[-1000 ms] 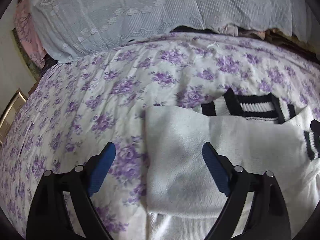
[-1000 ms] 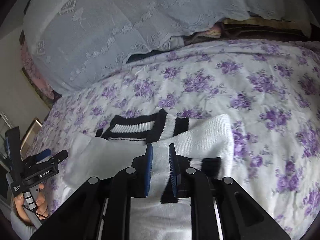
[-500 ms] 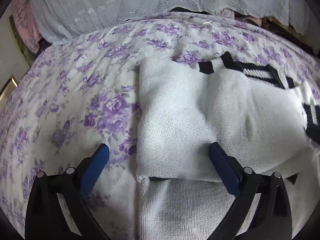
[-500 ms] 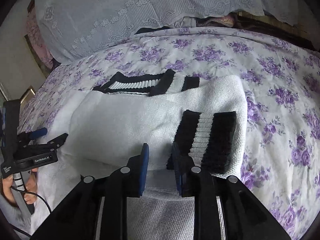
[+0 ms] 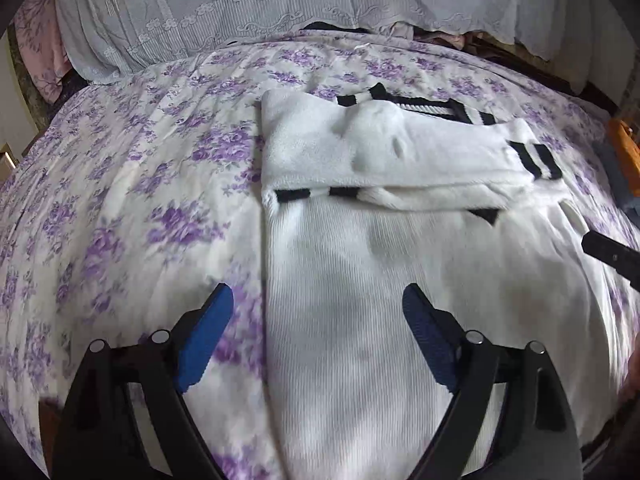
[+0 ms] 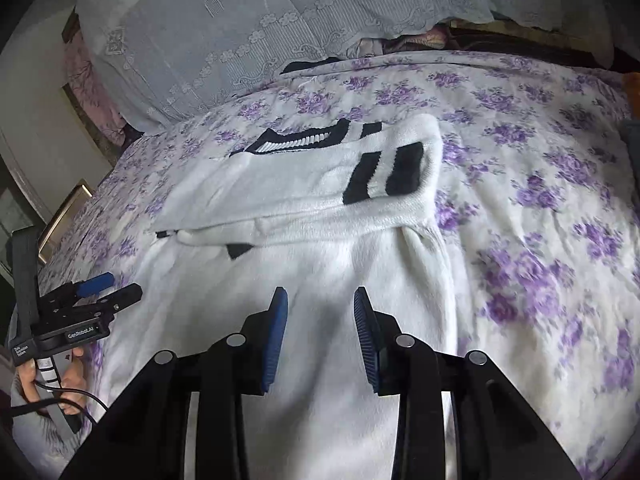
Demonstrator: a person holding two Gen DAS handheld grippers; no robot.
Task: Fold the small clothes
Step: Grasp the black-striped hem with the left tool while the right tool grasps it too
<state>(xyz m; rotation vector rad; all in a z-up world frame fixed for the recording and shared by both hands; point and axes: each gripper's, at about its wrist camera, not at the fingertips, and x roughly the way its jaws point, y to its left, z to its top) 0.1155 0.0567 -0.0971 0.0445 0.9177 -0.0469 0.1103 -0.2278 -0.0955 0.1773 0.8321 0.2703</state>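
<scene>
On a bed (image 5: pixel 120 168) spread with a purple-flowered cover lies a white knit sweater (image 5: pixel 360 280) with black stripes, its far part folded across the body so that a striped cuff (image 6: pixel 384 172) rests on top, toward the sweater's right edge. Over the near part of the sweater hovers the right gripper (image 6: pixel 320 336), its blue-padded jaws a modest gap apart after just opening, nothing between them but air above the white knit. At the sweater's left edge the left gripper (image 5: pixel 316 328) stands with its jaws wide, having just narrowed slightly, one pad over the floral cover and the other over the knit, gripping nothing. A person's hand (image 6: pixel 44 376) holds that gripper's handle. Beyond the sweater, at the head of the bed, a pale lace cloth (image 6: pixel 256 24) drapes a heap of bedding.
</scene>
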